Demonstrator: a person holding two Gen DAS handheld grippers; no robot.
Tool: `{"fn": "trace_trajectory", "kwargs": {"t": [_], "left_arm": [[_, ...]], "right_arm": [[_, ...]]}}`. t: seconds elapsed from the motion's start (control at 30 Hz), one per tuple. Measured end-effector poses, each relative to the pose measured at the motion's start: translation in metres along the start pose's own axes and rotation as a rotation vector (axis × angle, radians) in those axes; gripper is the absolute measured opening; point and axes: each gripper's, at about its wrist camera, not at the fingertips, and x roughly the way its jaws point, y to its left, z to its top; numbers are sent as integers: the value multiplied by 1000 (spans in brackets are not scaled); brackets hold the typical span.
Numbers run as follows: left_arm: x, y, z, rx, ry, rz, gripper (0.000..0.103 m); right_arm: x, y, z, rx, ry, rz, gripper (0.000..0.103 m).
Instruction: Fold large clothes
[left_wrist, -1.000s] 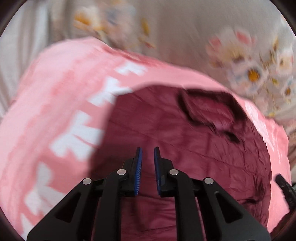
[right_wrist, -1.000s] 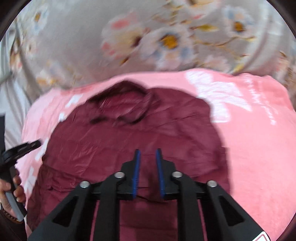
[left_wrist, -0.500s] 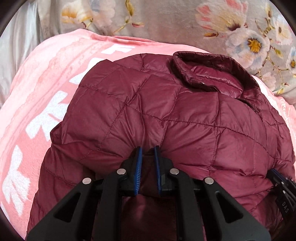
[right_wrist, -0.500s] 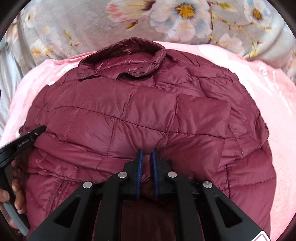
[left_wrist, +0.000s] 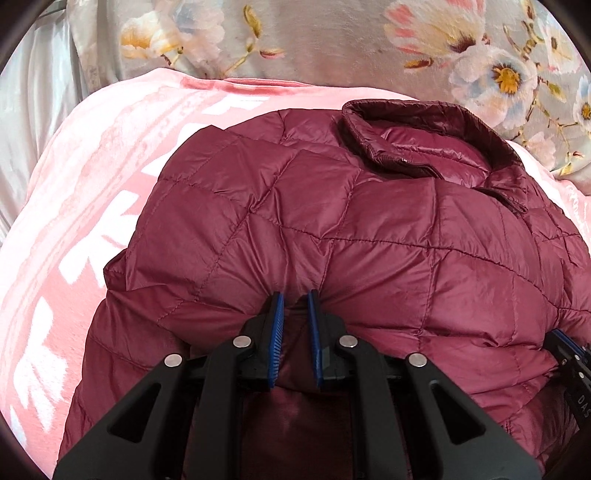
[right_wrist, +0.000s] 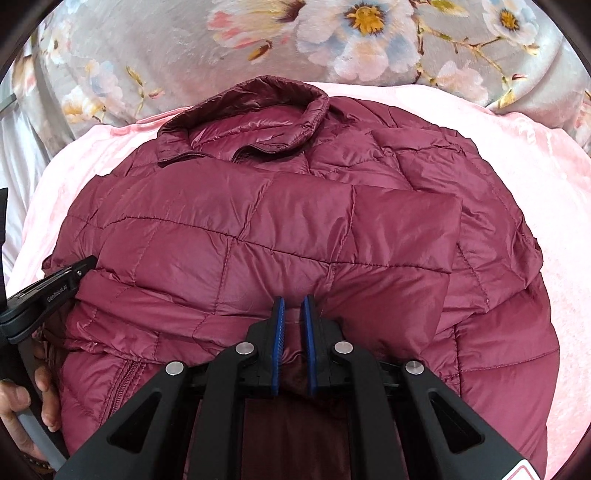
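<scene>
A maroon quilted puffer jacket (left_wrist: 369, 229) lies on a pink blanket, collar (left_wrist: 424, 136) at the far end. Its near part is folded up over the body. My left gripper (left_wrist: 294, 301) is shut on the folded edge, fabric bunched between the blue pads. In the right wrist view the same jacket (right_wrist: 295, 221) fills the frame, and my right gripper (right_wrist: 293, 304) is shut on that edge further right. The left gripper's tip (right_wrist: 70, 275) pokes in at the left, a hand (right_wrist: 22, 402) below it. The right gripper's tip (left_wrist: 569, 347) shows at the left view's right edge.
The pink blanket (left_wrist: 92, 206) with white letters spreads left of the jacket, and pink blanket (right_wrist: 546, 206) shows on the right too. A grey floral cover (right_wrist: 258, 48) lies beyond the collar. White sheet (left_wrist: 33, 103) runs along the far left.
Both grippers came down toward the jacket with the held edge, laying the fold over the body. In the last half second they stayed still.
</scene>
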Motion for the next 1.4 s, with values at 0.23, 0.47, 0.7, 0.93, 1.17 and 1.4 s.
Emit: {"fn": "trace_trajectory", "kwargs": {"t": [0.23,0.47,0.7,0.93,1.17,1.4], "left_arm": [[0,-2,0,9,-2,11,12],[0,-3,0,12,-3,15,12],[0,-7,0,22,-3,32,12],[0,-9,1,28,-3,40,12],[-3,3,3,-20,-5,-41,20],[-28,24,57,-157,8,-296,50]], "right_arm": [[0,-1,0,1,0,3,8],[0,-2,0,7,1,11,8],[0,-2,0,7,2,12,8],[1,-2,1,9,2,15,8],[0,-11,2,55,16,91,14],[-24,-47,44,225,14,283,37]]}}
